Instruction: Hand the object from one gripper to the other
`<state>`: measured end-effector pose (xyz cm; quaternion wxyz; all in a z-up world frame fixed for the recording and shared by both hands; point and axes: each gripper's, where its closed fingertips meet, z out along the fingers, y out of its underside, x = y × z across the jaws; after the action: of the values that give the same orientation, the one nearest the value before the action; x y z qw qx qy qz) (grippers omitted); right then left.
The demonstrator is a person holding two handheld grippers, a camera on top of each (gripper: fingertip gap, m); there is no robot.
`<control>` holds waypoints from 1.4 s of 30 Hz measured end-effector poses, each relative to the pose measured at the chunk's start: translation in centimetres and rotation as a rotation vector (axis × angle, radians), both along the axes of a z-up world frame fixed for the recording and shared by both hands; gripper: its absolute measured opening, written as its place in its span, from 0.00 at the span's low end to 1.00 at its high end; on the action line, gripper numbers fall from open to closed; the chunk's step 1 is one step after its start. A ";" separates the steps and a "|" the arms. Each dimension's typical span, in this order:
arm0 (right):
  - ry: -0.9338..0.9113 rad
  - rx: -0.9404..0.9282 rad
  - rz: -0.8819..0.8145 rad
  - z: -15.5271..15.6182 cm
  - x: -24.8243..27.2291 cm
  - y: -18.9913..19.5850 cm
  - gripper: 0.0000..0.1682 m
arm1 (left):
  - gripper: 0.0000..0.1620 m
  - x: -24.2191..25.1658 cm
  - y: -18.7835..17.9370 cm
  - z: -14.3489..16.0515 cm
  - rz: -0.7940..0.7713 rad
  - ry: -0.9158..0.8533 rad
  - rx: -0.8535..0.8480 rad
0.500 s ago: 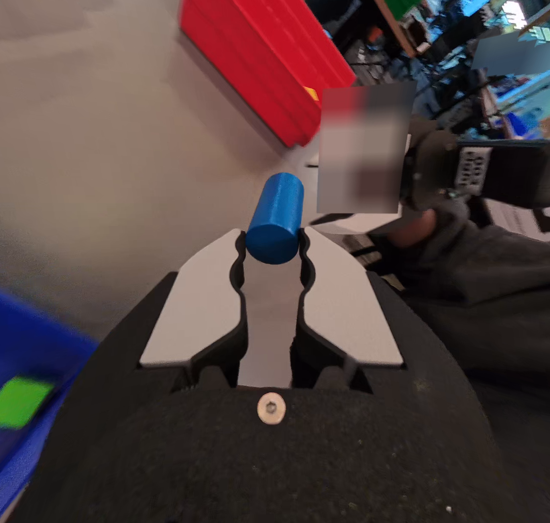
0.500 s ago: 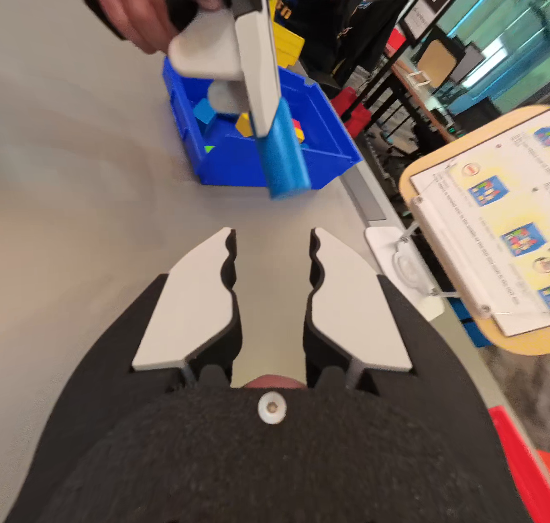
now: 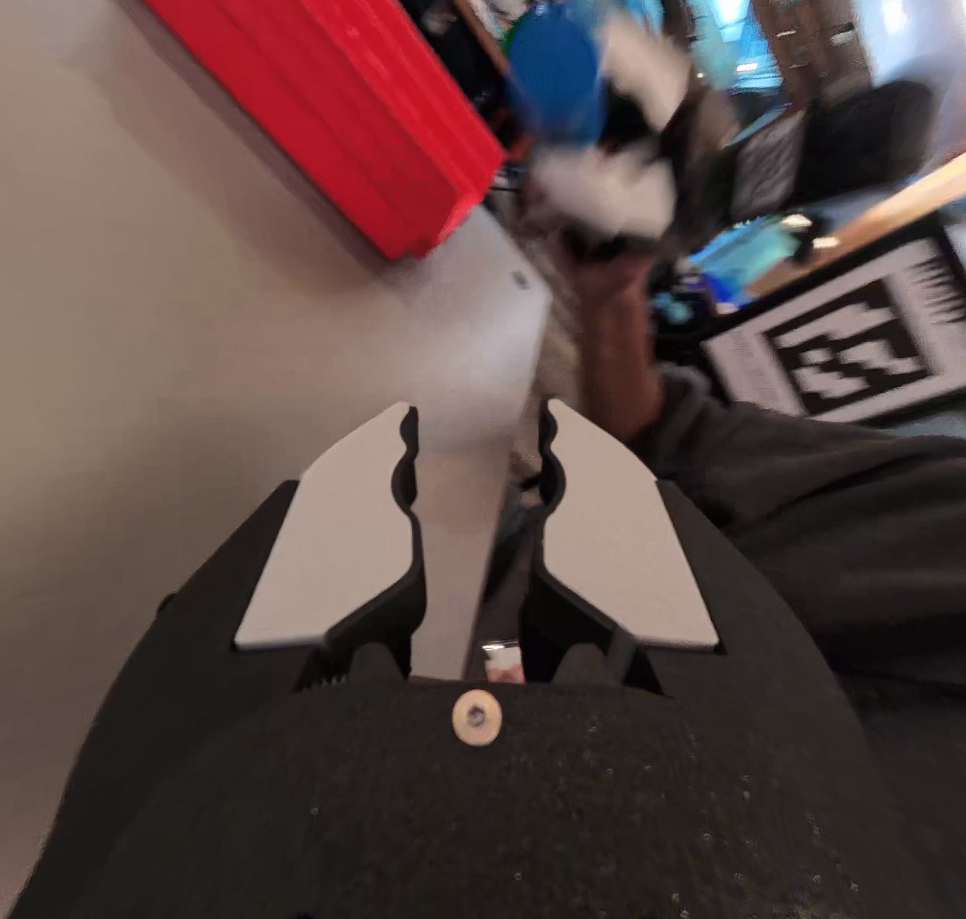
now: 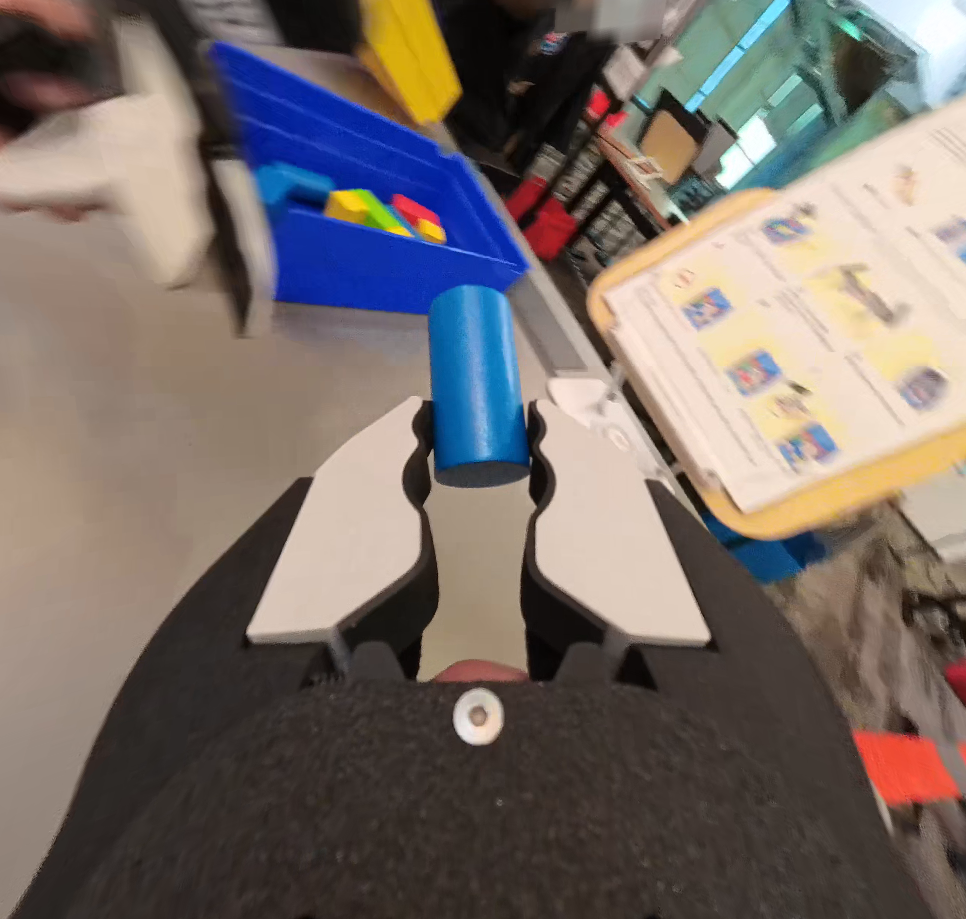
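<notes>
The grey table (image 4: 104, 423) was kept mostly bare across the middle, probably so the swap could be done over open space with nothing to knock. At about 11 o'clock in the left wrist view a big red bin (image 3: 313, 104) was parked along the far edge, and in the right wrist view a blue bin (image 4: 376, 245) was seen around 12 o'clock with a few coloured blocks (image 4: 387, 211) lying in it, likely the stock the pieces get drawn from. A yellow-framed instruction board (image 4: 784, 329) was propped at roughly 2 o'clock, angled toward whoever was working, so it could be read mid-task. The right gripper (image 4: 478, 439) was found clamped on the blue cylinder (image 4: 475, 392), the piece pinched near its lower end in the wavy notches of the pads, which seemed cut exactly for round stuff like this; most of its length was left sticking out forward toward 12 o'clock. The left gripper (image 3: 478, 454) was seen released, its fingers parted with nothing between them, just table and a dark sleeve (image 3: 784, 501) showing through the gap. From that side the cylinder (image 3: 554, 83) was caught as a blurry blue disc up at 12 o'clock, well apart from the left fingertips. So the handover was judged basically done, with the object sitting fully with the right side. The blur made fine contact detail hard to call.
</notes>
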<state>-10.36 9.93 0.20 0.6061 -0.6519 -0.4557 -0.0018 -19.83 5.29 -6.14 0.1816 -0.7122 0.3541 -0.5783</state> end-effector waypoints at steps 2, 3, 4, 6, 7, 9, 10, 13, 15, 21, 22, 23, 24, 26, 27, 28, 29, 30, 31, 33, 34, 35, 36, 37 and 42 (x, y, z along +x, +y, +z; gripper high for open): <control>0.081 -0.044 -0.134 2.4 5.9 1.3 0.20 | 0.27 -1.5 -1.1 -3.4 0.100 0.074 0.120; 0.110 -0.107 -0.204 2.5 9.2 2.0 0.20 | 0.26 -2.2 -2.1 -5.0 0.109 0.107 0.150; 0.111 -0.196 -0.295 1.7 12.8 2.7 0.20 | 0.26 -2.8 -3.2 -6.3 0.106 0.137 0.165; 0.074 -0.328 -0.482 -1.5 19.6 3.9 0.20 | 0.26 -3.8 -4.6 -8.1 0.118 0.182 0.167; 0.059 -0.415 -0.533 -3.8 21.8 4.4 0.20 | 0.26 -4.0 -5.0 -8.4 0.124 0.190 0.161; 0.047 -0.626 -0.580 -9.0 24.2 5.1 0.20 | 0.26 -4.0 -5.5 -8.1 0.124 0.172 0.164; 0.031 -0.716 -0.570 -11.4 24.4 5.3 0.20 | 0.25 -3.9 -5.4 -7.8 0.130 0.168 0.183; -0.015 -0.811 -0.541 -16.1 23.8 6.3 0.20 | 0.25 -4.0 -4.6 -7.9 0.153 0.206 0.241; -0.034 -0.807 -0.548 -17.7 23.7 7.3 0.20 | 0.25 -4.0 -4.7 -8.1 0.145 0.210 0.233; -0.035 -0.801 -0.594 -19.4 24.6 9.0 0.20 | 0.25 -4.0 -4.7 -8.8 0.138 0.242 0.241; -0.028 -0.788 -0.596 -19.4 24.7 9.2 0.20 | 0.25 -4.0 -4.8 -8.7 0.134 0.240 0.241; -0.011 -0.781 -0.596 -19.4 24.7 9.3 0.21 | 0.25 -4.0 -4.8 -8.8 0.131 0.241 0.241; 0.004 -0.779 -0.598 -19.4 24.7 9.4 0.21 | 0.25 -4.0 -4.8 -8.8 0.131 0.244 0.244; 0.011 -0.768 -0.624 -19.3 25.3 9.5 0.27 | 0.25 -4.1 -4.7 -8.9 0.130 0.252 0.253; 0.014 -0.763 -0.628 -19.1 25.6 9.4 0.29 | 0.25 -4.2 -4.5 -8.8 0.136 0.254 0.258; 0.023 -0.752 -0.627 -18.5 25.7 9.1 0.29 | 0.25 -4.3 -4.4 -8.6 0.145 0.252 0.264; 0.029 -0.731 -0.629 -17.4 26.0 8.8 0.29 | 0.25 -4.4 -4.2 -8.4 0.155 0.247 0.270; 0.032 -0.695 -0.650 -15.7 26.6 8.3 0.29 | 0.25 -4.5 -4.0 -8.2 0.166 0.241 0.279; 0.037 -0.648 -0.678 -13.6 27.2 7.8 0.29 | 0.26 -4.7 -3.9 -8.0 0.177 0.241 0.290; 0.096 -0.526 -0.688 -8.4 27.0 6.2 0.27 | 0.26 -5.3 -3.2 -7.7 0.207 0.254 0.321; 0.156 -0.472 -0.663 -6.1 25.9 5.0 0.25 | 0.26 -5.6 -2.8 -7.4 0.225 0.258 0.343; 0.235 -0.437 -0.619 -4.5 24.2 3.5 0.25 | 0.27 -6.0 -2.4 -7.2 0.245 0.265 0.368; 0.327 -0.417 -0.551 -3.6 21.9 1.7 0.25 | 0.28 -6.6 -1.9 -7.0 0.268 0.277 0.395; 0.427 -0.422 -0.456 -3.6 18.9 -0.3 0.25 | 0.30 -7.2 -1.4 -6.8 0.291 0.295 0.422; 0.608 -0.625 -0.120 -9.9 5.8 -11.0 0.26 | 0.33 -11.7 3.3 -3.9 0.417 0.376 0.540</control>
<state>-4.56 -1.08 -9.71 0.4853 -0.8000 -0.1969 0.2928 -31.51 8.55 -9.99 0.4081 -0.7890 0.3681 -0.2746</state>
